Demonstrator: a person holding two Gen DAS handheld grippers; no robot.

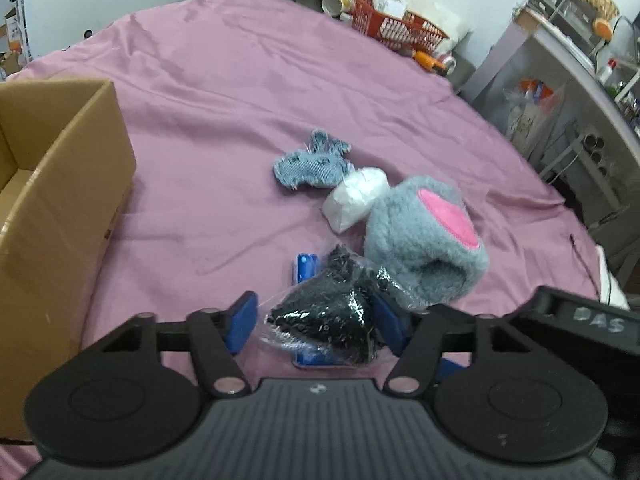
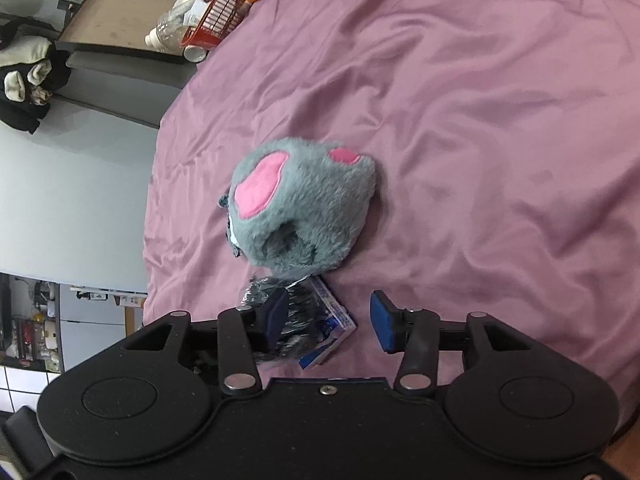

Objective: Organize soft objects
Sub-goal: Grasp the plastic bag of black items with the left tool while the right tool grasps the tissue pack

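Observation:
On the pink cloth lie a grey plush slipper with pink patches (image 1: 428, 240) (image 2: 300, 204), a white bundle in clear wrap (image 1: 356, 198), a frayed denim piece (image 1: 314, 162), a black item in a clear bag (image 1: 326, 316) (image 2: 276, 304) and a blue-and-white packet (image 1: 306, 266) (image 2: 328, 328) under it. My left gripper (image 1: 316, 320) is open, its blue pads on either side of the black bagged item. My right gripper (image 2: 332, 322) is open just behind the slipper, over the packet; its left pad touches the black bag.
An open cardboard box (image 1: 60, 200) stands at the left of the cloth. A red basket (image 1: 396, 26) (image 2: 216, 16) with bottles and clutter sits at the far edge. Shelves and a counter (image 1: 580, 80) stand to the right. The right gripper's body (image 1: 580, 320) shows in the left wrist view.

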